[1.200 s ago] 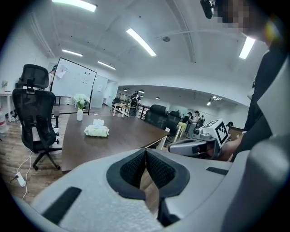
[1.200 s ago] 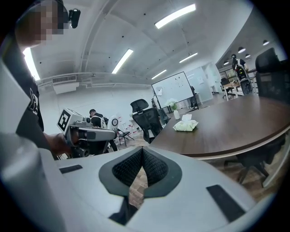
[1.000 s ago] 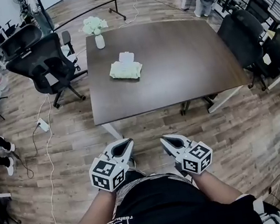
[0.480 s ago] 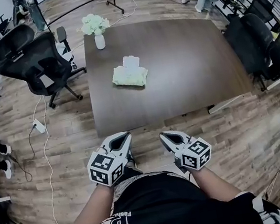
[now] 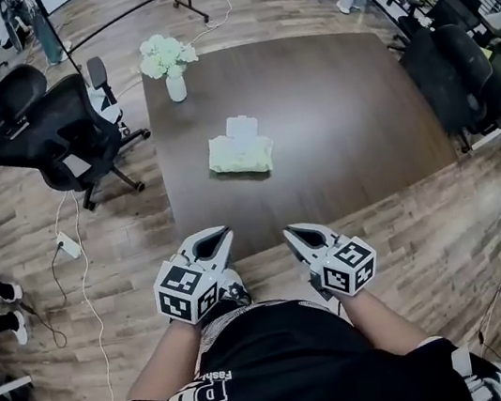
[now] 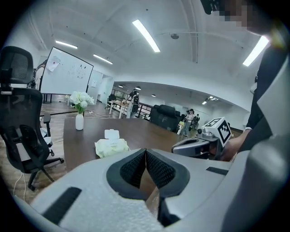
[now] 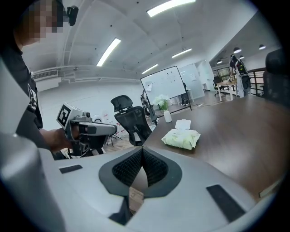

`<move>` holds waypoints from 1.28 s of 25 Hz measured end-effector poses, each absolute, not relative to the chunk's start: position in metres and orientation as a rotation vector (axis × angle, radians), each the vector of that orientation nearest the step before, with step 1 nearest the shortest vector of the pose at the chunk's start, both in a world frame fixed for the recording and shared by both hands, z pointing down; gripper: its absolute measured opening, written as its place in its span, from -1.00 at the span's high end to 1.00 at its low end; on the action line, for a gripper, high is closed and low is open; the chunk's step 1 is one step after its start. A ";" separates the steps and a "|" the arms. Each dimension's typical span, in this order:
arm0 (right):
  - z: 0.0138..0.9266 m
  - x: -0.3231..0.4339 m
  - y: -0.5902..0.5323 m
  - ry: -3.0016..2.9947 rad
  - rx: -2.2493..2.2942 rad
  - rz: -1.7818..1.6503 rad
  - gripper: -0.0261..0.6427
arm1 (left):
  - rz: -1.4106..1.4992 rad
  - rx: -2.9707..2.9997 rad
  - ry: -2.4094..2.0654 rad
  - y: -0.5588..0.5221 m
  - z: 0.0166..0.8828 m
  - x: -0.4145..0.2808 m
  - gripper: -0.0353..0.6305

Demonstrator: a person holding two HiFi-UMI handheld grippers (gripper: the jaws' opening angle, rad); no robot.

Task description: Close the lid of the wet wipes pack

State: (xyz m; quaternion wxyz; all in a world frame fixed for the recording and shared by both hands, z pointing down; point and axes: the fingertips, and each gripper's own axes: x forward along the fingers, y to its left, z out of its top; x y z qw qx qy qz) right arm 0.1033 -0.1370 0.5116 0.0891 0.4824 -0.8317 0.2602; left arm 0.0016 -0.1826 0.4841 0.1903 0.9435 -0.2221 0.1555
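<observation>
A pale green wet wipes pack [image 5: 241,153] lies on the dark brown table [image 5: 336,142], its white lid [image 5: 242,127] flipped open toward the far side. The same pack shows in the left gripper view [image 6: 112,146] and in the right gripper view [image 7: 181,138]. My left gripper [image 5: 218,238] and right gripper [image 5: 291,234] hang side by side close to my body, just short of the table's near edge. Both are shut with nothing between the jaws. The pack lies well ahead of them.
A white vase of flowers [image 5: 169,64] stands at the table's far left corner. Black office chairs [image 5: 48,124] stand left of the table, more chairs [image 5: 456,65] at the right. Cables and a power strip [image 5: 66,245] lie on the wood floor at left.
I have stepped closer to the table: its near edge now reaches the grippers and the pack sits lower in view. The grippers kept their pose and stayed shut.
</observation>
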 end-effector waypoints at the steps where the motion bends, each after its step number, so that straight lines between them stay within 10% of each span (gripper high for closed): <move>1: 0.512 0.102 -0.146 -2.468 1.447 0.773 0.91 | 0.450 2.651 -0.615 -0.191 0.487 0.000 0.83; 32: 0.513 0.119 -0.269 -2.389 1.455 0.679 0.90 | 0.450 2.630 -0.610 -0.298 0.498 -0.006 0.83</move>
